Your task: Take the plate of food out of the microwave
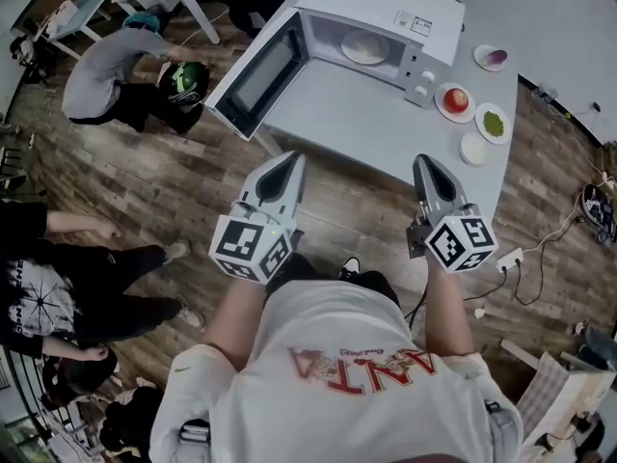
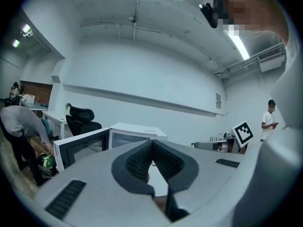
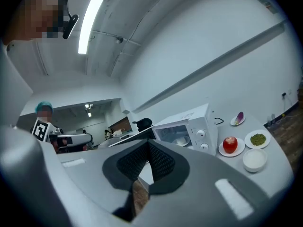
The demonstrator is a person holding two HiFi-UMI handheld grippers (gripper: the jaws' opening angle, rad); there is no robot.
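**Left claw and right claw closed on nothing; plate of food inside the open microwave**

The head view alone gives the layout. Both claws are held side by side in front of the person's chest, over the wooden floor and short of the desk. The microwave sits at the desk's far end with its door swung wide to the left. The plate of food lies on the floor of the cavity, well apart from either claw.

Each gripper view shows what the head view cannot: the ribbed pads meet at their tips, and nothing is between them. The left gripper view takes the microwave from the door side, so the door and the top are visible but the plate is not. It also catches the right claw's marker cube at the right edge. The right gripper view looks into the cavity, where the pale plate shows behind the door opening.

Four small dishes stand on the desk to the right of the microwave, clearest in the right gripper view:
- A saucer holds something purple.
- A plate carries a red apple.
- Another plate holds a green heap.
- A white bowl sits nearest; its contents cannot be made out.

In the head view, a person in grey crouches on the floor left of the door.
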